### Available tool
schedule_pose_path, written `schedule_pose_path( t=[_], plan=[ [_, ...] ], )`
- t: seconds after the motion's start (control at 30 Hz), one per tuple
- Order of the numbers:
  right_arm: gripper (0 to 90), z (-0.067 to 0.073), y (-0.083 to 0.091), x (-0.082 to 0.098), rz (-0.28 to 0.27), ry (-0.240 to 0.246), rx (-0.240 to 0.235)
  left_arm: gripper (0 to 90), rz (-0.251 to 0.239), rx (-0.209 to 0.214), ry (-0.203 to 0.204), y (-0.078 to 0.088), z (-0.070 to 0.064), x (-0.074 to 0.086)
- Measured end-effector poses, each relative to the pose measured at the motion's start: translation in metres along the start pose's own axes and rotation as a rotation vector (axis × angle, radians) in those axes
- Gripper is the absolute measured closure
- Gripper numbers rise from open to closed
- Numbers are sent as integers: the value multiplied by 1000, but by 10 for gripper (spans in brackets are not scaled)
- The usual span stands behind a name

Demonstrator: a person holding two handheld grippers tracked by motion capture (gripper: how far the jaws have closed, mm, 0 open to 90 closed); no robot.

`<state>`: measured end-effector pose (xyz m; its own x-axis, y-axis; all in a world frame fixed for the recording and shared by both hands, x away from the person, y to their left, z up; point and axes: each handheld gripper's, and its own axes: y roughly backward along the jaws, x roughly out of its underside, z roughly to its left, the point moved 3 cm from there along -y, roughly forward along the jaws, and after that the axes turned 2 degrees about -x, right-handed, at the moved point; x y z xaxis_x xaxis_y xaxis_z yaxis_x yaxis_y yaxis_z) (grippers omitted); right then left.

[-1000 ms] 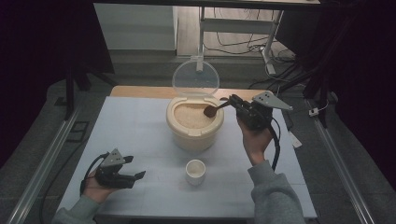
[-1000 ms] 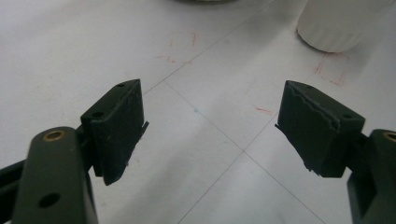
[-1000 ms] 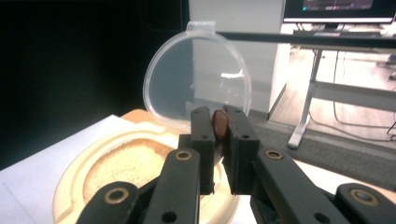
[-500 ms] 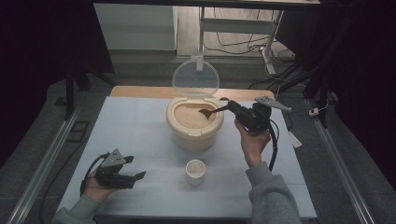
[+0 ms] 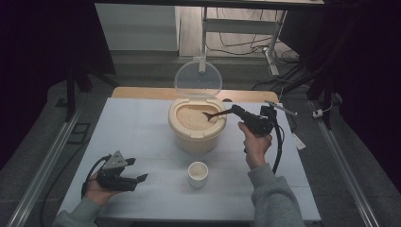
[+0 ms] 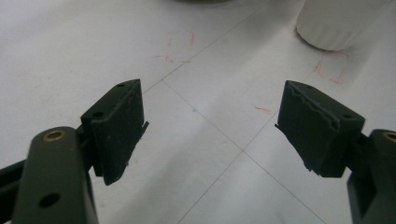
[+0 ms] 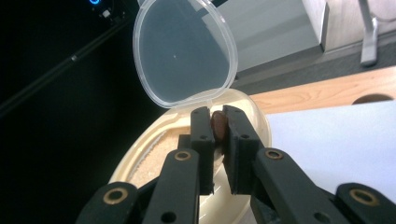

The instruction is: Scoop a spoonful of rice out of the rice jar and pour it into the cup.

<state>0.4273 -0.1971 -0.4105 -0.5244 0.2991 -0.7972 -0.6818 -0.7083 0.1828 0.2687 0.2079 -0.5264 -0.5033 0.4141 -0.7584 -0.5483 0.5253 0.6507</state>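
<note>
A cream rice container [image 5: 196,137] stands mid-table with its clear lid [image 5: 197,78] hinged up; the rice [image 5: 189,117] inside is visible. My right gripper [image 5: 236,111] is shut on the handle of a brown spoon [image 5: 213,115], whose bowl dips into the rice at the container's right side. The right gripper view has both jaws clamped on the brown handle [image 7: 218,127], in front of the lid [image 7: 184,51] and the container rim [image 7: 254,123]. My left gripper [image 5: 135,178] rests open at the table's front left, nothing between its pads [image 6: 119,126].
A small white cup [image 5: 197,173] stands in front of the container, and also shows at the top right of the left gripper view [image 6: 334,23]. The white table surface [image 5: 142,127] has faint red marks. A wooden board edge [image 5: 142,92] lies behind the container.
My right gripper has come down and toward the container, lowering the spoon's bowl into the rice. The left gripper has stayed put.
</note>
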Motion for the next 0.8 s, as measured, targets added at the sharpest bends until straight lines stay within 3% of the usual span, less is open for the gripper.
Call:
schedule_pose_path(
  t=[0.8],
  plan=[
    [831,-9,11,-6,-17,-168,-51,224,-1,-4,-6,0,-1,-1]
  ],
)
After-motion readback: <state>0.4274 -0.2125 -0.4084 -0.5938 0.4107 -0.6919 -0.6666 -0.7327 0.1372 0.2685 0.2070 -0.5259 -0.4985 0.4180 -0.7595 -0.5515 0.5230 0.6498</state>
